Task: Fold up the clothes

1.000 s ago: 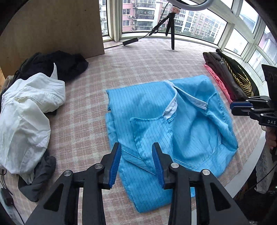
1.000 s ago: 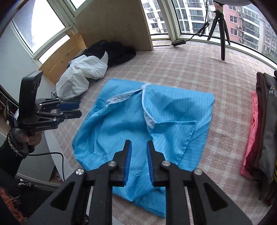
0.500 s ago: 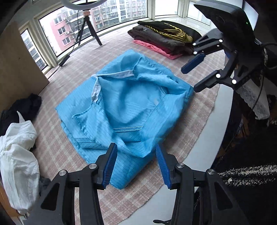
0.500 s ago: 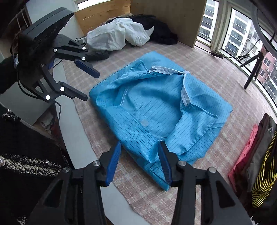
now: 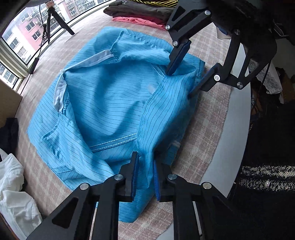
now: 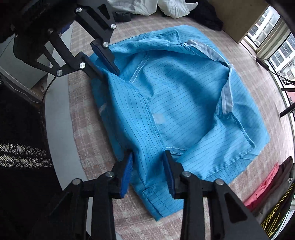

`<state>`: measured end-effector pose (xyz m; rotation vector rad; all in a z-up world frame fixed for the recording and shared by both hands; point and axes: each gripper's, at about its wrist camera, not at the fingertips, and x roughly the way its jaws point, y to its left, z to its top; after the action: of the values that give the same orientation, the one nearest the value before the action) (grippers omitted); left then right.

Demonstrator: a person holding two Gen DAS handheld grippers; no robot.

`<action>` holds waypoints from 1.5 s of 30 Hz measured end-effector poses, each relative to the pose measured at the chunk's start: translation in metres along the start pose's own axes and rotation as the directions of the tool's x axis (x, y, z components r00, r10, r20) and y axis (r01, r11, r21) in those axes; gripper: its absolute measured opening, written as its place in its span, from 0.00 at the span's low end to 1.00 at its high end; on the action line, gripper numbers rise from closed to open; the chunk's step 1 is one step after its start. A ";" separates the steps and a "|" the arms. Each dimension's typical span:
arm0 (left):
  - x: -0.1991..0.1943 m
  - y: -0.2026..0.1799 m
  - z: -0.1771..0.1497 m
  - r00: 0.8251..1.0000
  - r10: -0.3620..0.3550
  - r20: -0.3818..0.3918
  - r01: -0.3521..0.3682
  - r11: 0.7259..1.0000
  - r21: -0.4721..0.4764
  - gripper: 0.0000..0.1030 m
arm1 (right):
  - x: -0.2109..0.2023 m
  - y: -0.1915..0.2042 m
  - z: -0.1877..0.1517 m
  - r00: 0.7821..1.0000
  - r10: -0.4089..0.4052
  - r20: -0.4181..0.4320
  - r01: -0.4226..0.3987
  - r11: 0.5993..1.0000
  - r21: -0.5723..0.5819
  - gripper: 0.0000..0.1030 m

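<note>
1. two grippers were in my views. my left gripper [image 5: 144,173] had just been closing and its blue pads pinched a raised fold of the blue garment [image 5: 103,103] at the near edge.
2. my right gripper [image 6: 148,173] had also just been closing, with a fold of the same garment between its fingers; i could not tell whether the pads pressed it.
3. one blue pinstriped garment lay half folded on the checked cloth [image 5: 206,129] covering the table, near its pale rim [image 5: 234,129].
4. one stack of folded clothes [image 5: 140,13], dark over pink, sat beyond it, cut off by the frame.
5. one white heap [image 5: 12,193] was partly cropped; dark clothing beside it was hard to make out.
</note>
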<state>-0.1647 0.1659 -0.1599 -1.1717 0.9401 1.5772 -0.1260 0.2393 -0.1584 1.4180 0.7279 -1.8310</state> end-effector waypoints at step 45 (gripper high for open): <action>0.055 0.136 -0.077 0.994 -0.050 0.100 0.111 0.564 -0.818 0.61 | 0.029 -0.121 -0.097 0.943 -0.125 0.308 -0.207 0.506 0.838 0.75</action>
<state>-0.2817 0.0690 -0.2263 -1.7415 0.0085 2.0339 -0.1715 0.3822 -0.2084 1.5715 -0.5448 -2.4511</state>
